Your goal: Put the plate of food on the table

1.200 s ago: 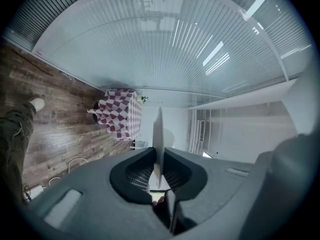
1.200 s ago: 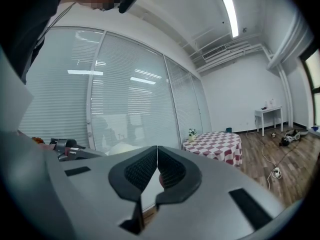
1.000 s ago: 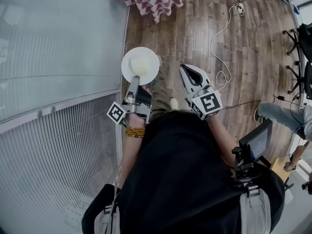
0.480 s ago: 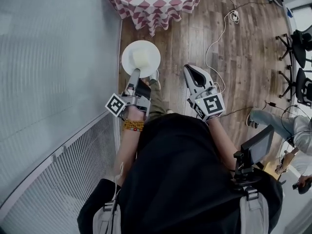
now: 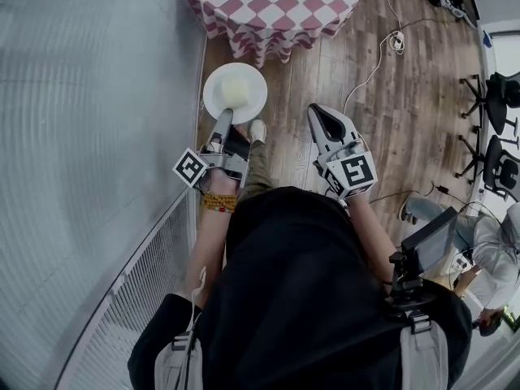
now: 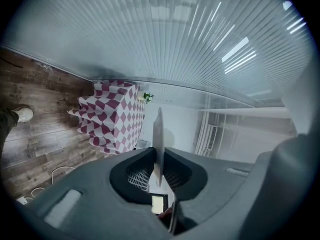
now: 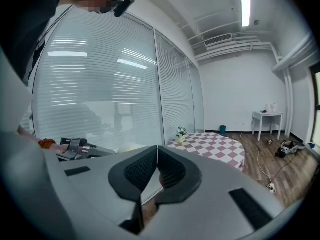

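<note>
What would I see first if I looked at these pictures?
Probably the round white plate with a pale yellow lump of food, held out over the wooden floor by its near rim in the left gripper. Just ahead of it stands the round table in a red-and-white checked cloth, the brightest thing in the room. The right gripper is shut and carries nothing.

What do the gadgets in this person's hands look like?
The left gripper and right gripper are grey, beak-shaped, with dark ribbed pads; each bears a cube of black-and-white square markers. Black top, orange bead bracelet on the left wrist.
</note>
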